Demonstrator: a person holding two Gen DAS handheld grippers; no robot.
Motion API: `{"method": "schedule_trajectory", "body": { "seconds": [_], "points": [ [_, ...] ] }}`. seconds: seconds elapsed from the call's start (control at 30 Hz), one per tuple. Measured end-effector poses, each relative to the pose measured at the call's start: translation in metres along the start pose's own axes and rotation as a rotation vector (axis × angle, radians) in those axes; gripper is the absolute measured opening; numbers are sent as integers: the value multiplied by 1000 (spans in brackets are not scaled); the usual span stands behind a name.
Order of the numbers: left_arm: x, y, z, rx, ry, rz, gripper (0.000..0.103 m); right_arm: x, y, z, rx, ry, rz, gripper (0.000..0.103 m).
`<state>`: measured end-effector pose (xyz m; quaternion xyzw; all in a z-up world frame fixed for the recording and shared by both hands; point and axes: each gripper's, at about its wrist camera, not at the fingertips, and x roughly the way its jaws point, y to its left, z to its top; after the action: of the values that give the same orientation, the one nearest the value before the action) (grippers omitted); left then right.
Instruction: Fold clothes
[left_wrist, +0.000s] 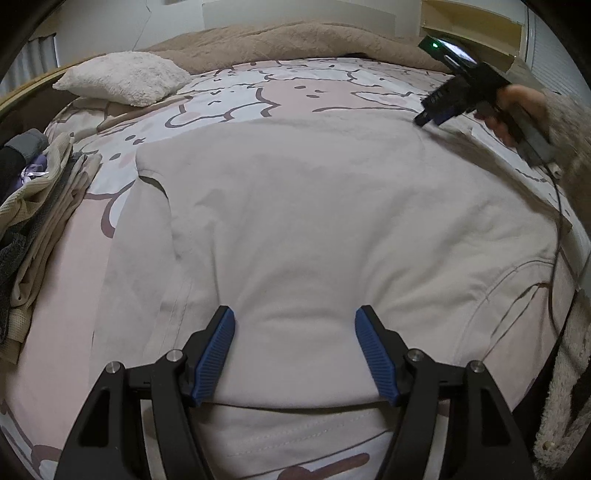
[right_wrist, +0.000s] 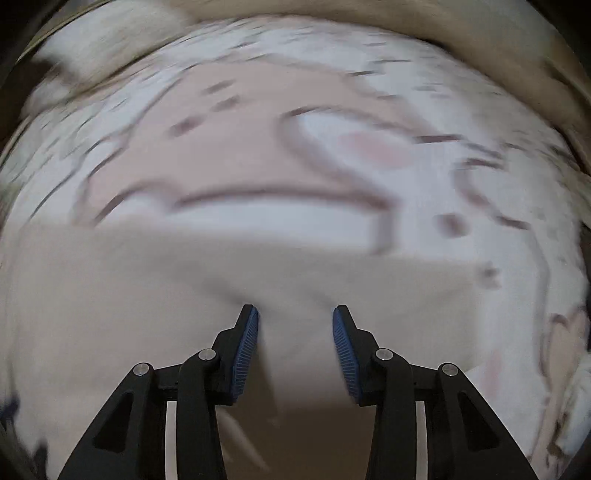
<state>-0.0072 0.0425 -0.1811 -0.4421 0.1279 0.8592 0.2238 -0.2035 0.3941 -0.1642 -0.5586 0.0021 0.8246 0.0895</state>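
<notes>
Beige garment (left_wrist: 314, 221) on bed (left_wrist: 295, 96)

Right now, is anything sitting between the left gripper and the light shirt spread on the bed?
Nothing visible. The left gripper hangs over the shirt with its jaws apart and only bare cloth between the pads. The pile of clothes lies off at the left edge, and the right gripper is at the far corner.

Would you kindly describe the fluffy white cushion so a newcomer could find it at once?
Start from the bed with its pink cartoon-print cover. At its far left corner, before the rumpled tan blanket, lies the cushion: the only shaggy white thing there.
</notes>
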Motion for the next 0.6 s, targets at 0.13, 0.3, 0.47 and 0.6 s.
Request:
{"method": "schedule_trajectory", "body": {
  "seconds": [0.13,0.3,0.47,0.6],
  "points": [
    [-5,3,1,-8,-8,-17,68,-32,-66,-14,173,-53,75,41],
    [-36,-10,23,24,-85,-41,68,-104,-121,-103,319,-151,307,92],
    [-69,-72,62,157,-214,-210,68,-123,-151,-210,454,-79,437,95],
    [-66,-143,72,299,-265,-350,68,-104,-167,-268,621,-21,564,95]
  ]
}}
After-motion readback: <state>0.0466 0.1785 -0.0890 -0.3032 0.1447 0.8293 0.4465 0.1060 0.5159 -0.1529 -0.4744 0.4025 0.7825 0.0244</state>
